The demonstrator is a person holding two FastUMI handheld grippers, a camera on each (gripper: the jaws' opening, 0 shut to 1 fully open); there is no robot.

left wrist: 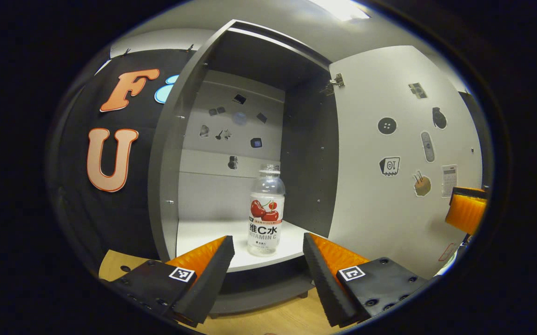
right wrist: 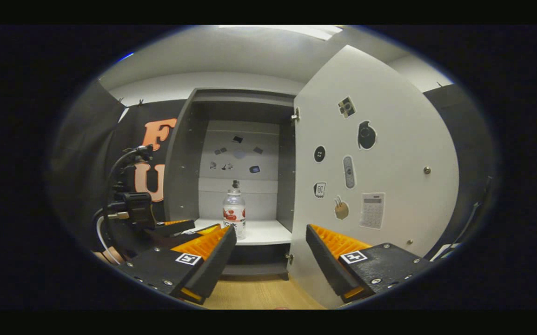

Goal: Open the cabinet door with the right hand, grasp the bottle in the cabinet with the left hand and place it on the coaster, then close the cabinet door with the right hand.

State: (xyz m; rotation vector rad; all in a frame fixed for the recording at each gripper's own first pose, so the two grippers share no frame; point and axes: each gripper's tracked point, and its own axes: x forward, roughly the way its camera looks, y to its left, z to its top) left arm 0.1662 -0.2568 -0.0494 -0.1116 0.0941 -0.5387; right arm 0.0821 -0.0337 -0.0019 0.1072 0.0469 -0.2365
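Note:
A clear bottle (left wrist: 266,211) with a cherry label and a clear cap stands upright on the white shelf (left wrist: 203,232) of the open grey cabinet (left wrist: 170,153). My left gripper (left wrist: 268,260) is open just in front of the shelf edge, with the bottle ahead between its fingers and untouched. In the right gripper view the bottle (right wrist: 234,209) stands farther off, and my left gripper (right wrist: 189,227) reaches toward it from the left. My right gripper (right wrist: 270,251) is open and holds nothing, beside the open door (right wrist: 366,177).
The white door (left wrist: 389,163) swings out on the right, covered with stickers; a finger (left wrist: 467,211) of my right gripper shows beside it. A wooden tabletop (right wrist: 259,293) lies below the cabinet. A hand (right wrist: 105,255) and cables (right wrist: 115,186) sit behind my left gripper.

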